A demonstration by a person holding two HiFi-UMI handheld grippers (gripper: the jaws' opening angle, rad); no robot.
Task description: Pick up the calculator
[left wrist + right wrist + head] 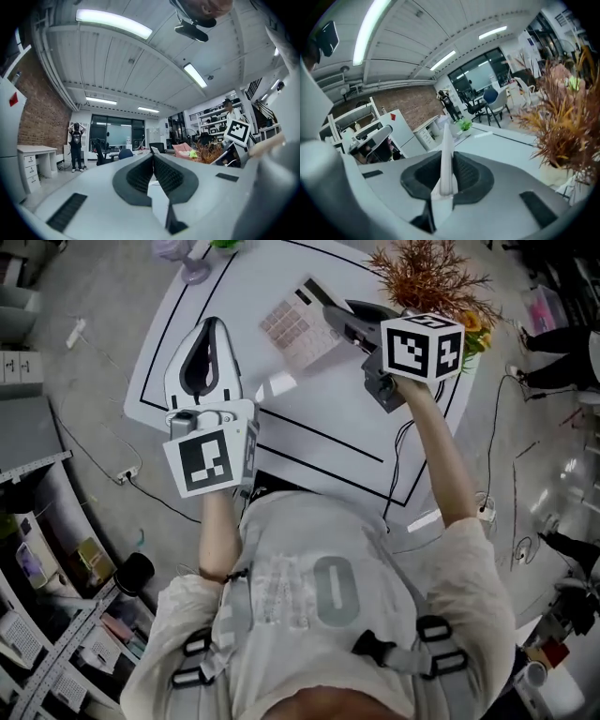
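Our right gripper (pixel 336 315) pinched the calculator (pixel 298 329) edge-on between its fingers, above the tabletop (pixel 309 427). A dried plant (pixel 427 277) crowded just right of them. Our left gripper (pixel 212 329) had its fingers pressed together, empty.

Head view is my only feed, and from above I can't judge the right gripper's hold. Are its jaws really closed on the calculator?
Observer: Yes. In the right gripper view the calculator stands edge-on between the jaws of the right gripper, pressed from both sides.
Operator: And the left one, is it carrying anything?
Observer: No. The left gripper view shows the left gripper with its jaws together and nothing between them.
Operator: Is anyone ahead of it?
Observer: A person stands far off by the glass wall, hands on head.
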